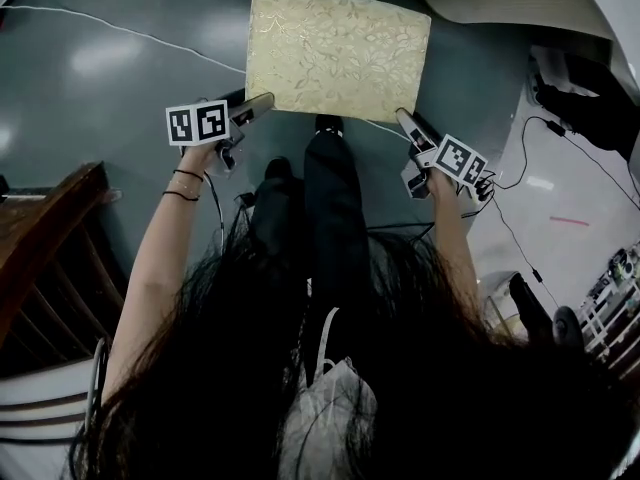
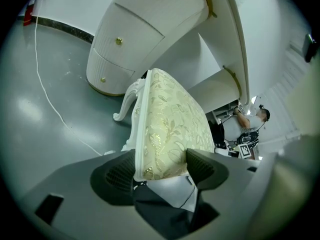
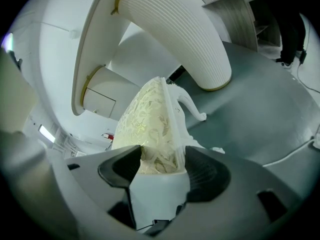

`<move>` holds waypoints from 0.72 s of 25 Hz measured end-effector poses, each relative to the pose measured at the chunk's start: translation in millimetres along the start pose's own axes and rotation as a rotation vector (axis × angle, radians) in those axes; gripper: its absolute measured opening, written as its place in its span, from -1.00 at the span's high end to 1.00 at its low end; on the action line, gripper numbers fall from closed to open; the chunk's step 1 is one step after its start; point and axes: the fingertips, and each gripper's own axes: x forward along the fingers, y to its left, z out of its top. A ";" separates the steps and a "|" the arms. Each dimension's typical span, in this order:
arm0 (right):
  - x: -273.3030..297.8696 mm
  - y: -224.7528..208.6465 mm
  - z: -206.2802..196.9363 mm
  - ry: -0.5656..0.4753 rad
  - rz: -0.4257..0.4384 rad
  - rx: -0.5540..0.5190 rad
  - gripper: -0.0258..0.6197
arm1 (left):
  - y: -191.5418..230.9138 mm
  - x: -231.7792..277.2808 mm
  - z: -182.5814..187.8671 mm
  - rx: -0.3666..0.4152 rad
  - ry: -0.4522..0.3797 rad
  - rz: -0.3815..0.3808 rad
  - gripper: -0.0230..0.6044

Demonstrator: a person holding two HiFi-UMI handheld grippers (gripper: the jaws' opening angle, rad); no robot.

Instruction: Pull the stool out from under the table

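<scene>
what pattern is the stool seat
Stool seat: pale gold leaf pattern; best in left gripper view.

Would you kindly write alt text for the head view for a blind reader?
Seen from above, a person clamps the near corners of a gold-patterned stool with the left gripper and the right gripper, jaws closed on it, over a grey floor.

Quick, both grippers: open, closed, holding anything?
Left gripper: closed on the stool's near left corner.
Right gripper: closed on the stool's near right corner.
</scene>
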 end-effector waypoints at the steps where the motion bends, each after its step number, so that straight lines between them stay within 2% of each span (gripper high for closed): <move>1: -0.9 -0.4 -2.2 0.003 -0.004 0.002 0.04 | 0.2 -0.8 -2.7 -0.004 0.005 0.001 -0.13; 10: -2.4 -5.3 -16.0 0.018 -0.023 0.062 0.03 | 4.0 -0.5 -3.7 -0.009 0.072 0.034 -0.13; 16: -5.0 -2.4 -16.5 -0.030 -0.057 0.062 0.03 | 1.1 -5.0 -0.8 -0.003 0.037 0.044 -0.14; 18: -6.5 -2.0 -17.6 -0.034 -0.075 0.059 0.03 | 2.4 -8.4 -0.9 0.015 0.017 0.068 -0.14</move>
